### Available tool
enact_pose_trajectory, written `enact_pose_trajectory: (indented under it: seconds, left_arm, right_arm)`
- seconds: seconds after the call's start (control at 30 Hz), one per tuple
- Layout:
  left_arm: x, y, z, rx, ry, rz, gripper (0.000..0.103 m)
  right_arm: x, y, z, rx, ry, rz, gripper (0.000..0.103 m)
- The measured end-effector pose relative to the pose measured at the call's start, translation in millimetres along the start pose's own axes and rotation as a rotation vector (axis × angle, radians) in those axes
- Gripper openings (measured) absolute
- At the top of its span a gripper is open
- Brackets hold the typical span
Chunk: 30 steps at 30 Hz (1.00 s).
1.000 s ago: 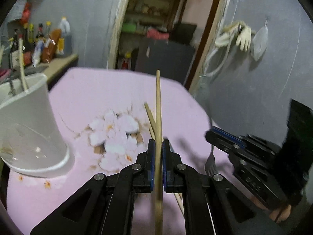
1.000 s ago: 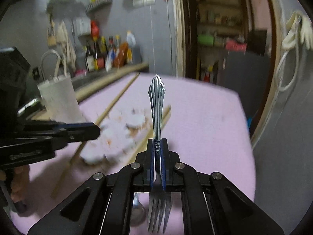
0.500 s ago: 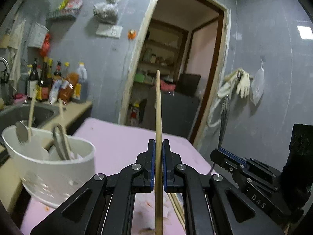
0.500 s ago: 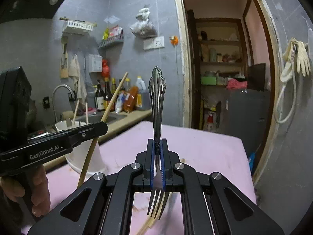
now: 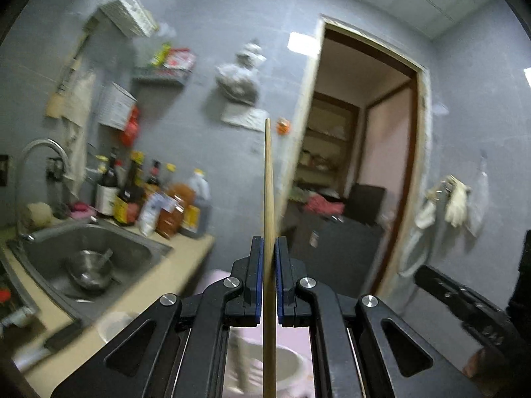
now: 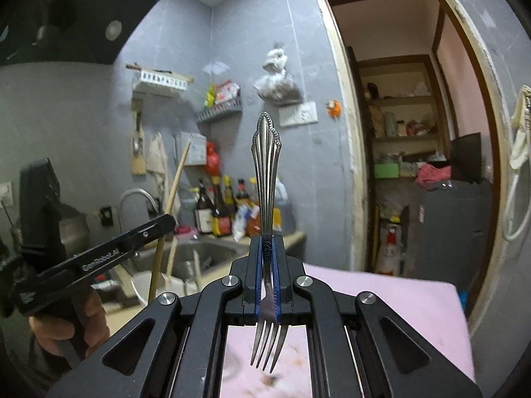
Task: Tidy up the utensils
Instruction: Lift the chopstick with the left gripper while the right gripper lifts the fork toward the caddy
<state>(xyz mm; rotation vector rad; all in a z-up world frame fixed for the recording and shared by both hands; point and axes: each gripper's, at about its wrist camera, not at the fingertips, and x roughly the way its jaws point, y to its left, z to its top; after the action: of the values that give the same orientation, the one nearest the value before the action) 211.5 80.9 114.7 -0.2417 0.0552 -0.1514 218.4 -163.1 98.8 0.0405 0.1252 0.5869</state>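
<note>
Left gripper (image 5: 268, 248) clamped on wooden chopstick (image 5: 268, 199), above white utensil holder (image 6: 159, 285); side marked "GenRobot.AI". Right gripper (image 6: 266, 248) clamped on steel fork (image 6: 265, 199), tines rearward, above pink table (image 6: 381, 298).

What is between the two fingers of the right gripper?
The neck of a silver metal fork, tines hanging toward the camera; the right wrist view shows it.

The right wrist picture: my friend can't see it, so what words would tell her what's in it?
The right tool grips a silver fork, handle up and prongs down, over a pink table. On the left, the left tool holds a wooden chopstick above a white holder, with a kitchen sink and bottles behind.
</note>
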Motion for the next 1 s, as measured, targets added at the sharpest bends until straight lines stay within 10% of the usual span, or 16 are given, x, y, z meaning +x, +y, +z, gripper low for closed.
enact_pose_trajectory:
  seconds: [0.43,1.0]
  left_arm:
    - [21.0,89.3,2.0,-0.072,-0.081,0.173,0.004]
    - [25.0,88.0,-50.8,-0.067,-0.042,0.189,0.005]
  right_arm:
    - [67.4,43.8,-1.0,0.001,-0.047,0.078,0.003]
    - [97.4,48.8,-50.4,-0.023,0.05,0.053,0.003]
